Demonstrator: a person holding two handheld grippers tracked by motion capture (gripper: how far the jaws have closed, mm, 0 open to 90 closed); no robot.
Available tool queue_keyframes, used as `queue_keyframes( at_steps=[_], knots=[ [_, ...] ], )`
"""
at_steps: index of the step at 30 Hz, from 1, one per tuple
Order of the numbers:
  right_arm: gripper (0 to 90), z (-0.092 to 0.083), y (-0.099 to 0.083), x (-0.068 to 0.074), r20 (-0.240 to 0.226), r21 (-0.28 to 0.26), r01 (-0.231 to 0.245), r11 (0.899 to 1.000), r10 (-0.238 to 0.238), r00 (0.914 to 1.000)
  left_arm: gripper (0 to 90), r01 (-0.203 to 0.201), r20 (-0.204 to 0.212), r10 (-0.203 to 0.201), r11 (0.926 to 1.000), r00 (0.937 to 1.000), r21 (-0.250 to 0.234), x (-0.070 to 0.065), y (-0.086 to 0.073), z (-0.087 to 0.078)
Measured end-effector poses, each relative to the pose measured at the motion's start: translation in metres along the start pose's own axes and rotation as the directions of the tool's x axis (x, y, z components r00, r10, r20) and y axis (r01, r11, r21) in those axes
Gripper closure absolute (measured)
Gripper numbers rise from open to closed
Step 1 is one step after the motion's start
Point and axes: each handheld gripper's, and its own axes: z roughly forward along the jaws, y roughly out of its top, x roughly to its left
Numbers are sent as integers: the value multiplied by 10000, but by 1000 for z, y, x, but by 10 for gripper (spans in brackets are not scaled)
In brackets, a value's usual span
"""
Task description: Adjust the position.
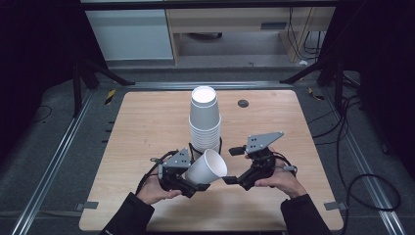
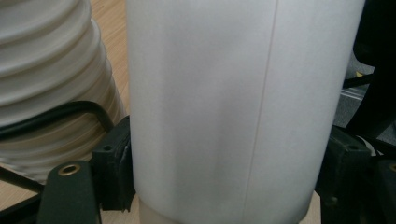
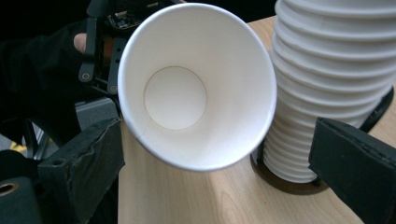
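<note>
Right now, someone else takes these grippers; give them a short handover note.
Left gripper: shut on a single white paper cup, held tilted, mouth facing the right gripper.
Right gripper: open, jaws either side of the cup's mouth, not touching it.
Stack of paper cups: upright mid-table in a dark ring holder.
Done: one cup is off the stack.
Left: probably hand it to the right gripper.
</note>
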Motion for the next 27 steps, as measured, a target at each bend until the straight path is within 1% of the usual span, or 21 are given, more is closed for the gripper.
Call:
queue_keyframes(
  at_steps=[2, 3, 5, 7, 11, 13, 15, 20, 27],
  knots=[
    [33, -2, -4, 0, 49, -106, -144, 9998, 144, 9999, 220, -3, -57, 2, 9999, 10000, -137, -2, -1, 2],
    [33, -2, -6, -1, 55, -155, -206, 9997, 207, 9998, 220, -28, -87, 27, 9999, 10000, -127, -2, -1, 3],
    [33, -3, -9, 0, -59, -262, -310, 9992, 308, 9995, 220, -37, -93, 35, 9999, 10000, -115, -4, -1, 6],
    [32, -1, -10, 0, 9, -136, -309, 9994, 309, 9995, 219, -65, -114, 63, 9998, 9999, -207, -5, 0, 8],
    [32, 3, -12, 1, -123, -175, -415, 9990, 413, 9991, 220, -43, -33, 42, 9994, 10000, -339, -8, 0, 12],
    [32, 7, -13, 2, -168, -96, -437, 9990, 435, 9989, 220, -64, 32, 65, 9995, 10000, -306, -9, 0, 15],
    [32, 11, -14, 1, -213, -39, -499, 9987, 498, 9985, 220, -80, 16, 80, 9997, 10000, -240, -10, 0, 18],
    [31, 19, -15, 0, -351, 16, -626, 9980, 626, 9974, 221, -29, 18, 30, 9996, 10000, -294, -11, -1, 21],
    [32, 28, -16, -1, -521, 107, -724, 9973, 729, 9960, 221, -121, -7, 121, 9998, 9999, -180, -14, 0, 27]
  ],
)
